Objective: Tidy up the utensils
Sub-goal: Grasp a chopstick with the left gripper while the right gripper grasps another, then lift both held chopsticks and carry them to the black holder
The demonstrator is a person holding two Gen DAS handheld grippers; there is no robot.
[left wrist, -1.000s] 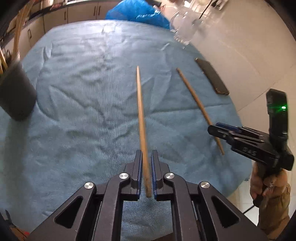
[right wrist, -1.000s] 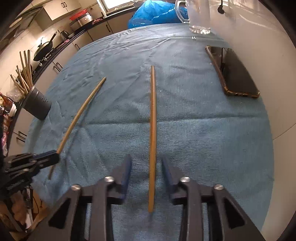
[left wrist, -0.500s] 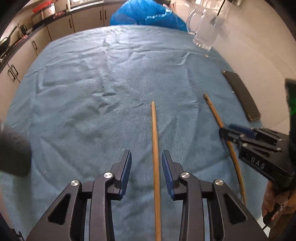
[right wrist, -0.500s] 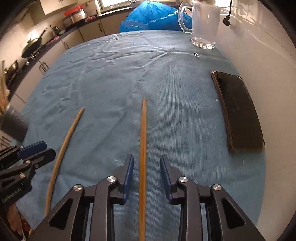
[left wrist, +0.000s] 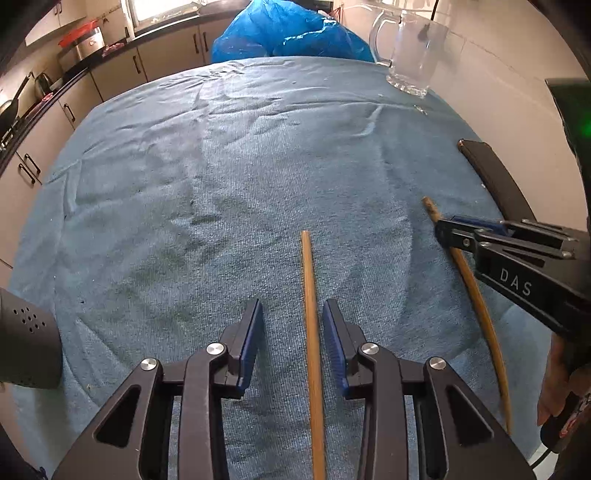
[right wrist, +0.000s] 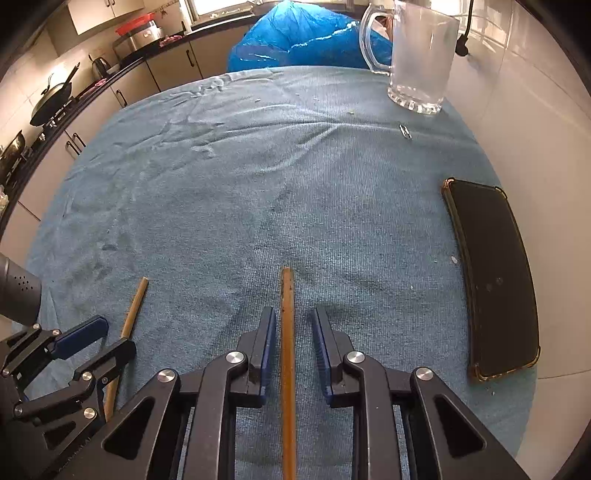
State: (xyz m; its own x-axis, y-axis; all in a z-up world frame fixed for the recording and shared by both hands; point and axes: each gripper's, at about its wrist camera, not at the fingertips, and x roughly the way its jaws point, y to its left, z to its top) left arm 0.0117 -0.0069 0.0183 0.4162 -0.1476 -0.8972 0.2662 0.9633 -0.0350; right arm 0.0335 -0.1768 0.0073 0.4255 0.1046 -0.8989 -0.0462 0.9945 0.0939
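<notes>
Two wooden chopsticks lie on a blue cloth (left wrist: 258, 166). In the left wrist view one chopstick (left wrist: 312, 332) runs between the fingers of my open left gripper (left wrist: 291, 306), touching neither pad. In the right wrist view the other chopstick (right wrist: 288, 350) runs between the fingers of my open right gripper (right wrist: 293, 314). Each gripper shows in the other's view: the right gripper (left wrist: 443, 227) over its chopstick (left wrist: 476, 302), and the left gripper (right wrist: 107, 336) over its chopstick (right wrist: 133, 310). A black perforated utensil holder (left wrist: 26, 343) stands at the left edge.
A glass mug (right wrist: 421, 55) stands at the far right of the cloth. A black phone (right wrist: 495, 273) lies by the right edge near the white wall. A blue plastic bag (left wrist: 288, 33) sits at the far end. Kitchen cabinets run along the left.
My left gripper has opened and let go of its chopstick, which now lies on the cloth. Both grippers have slid forward along their chopsticks, and the right jaws have narrowed.
</notes>
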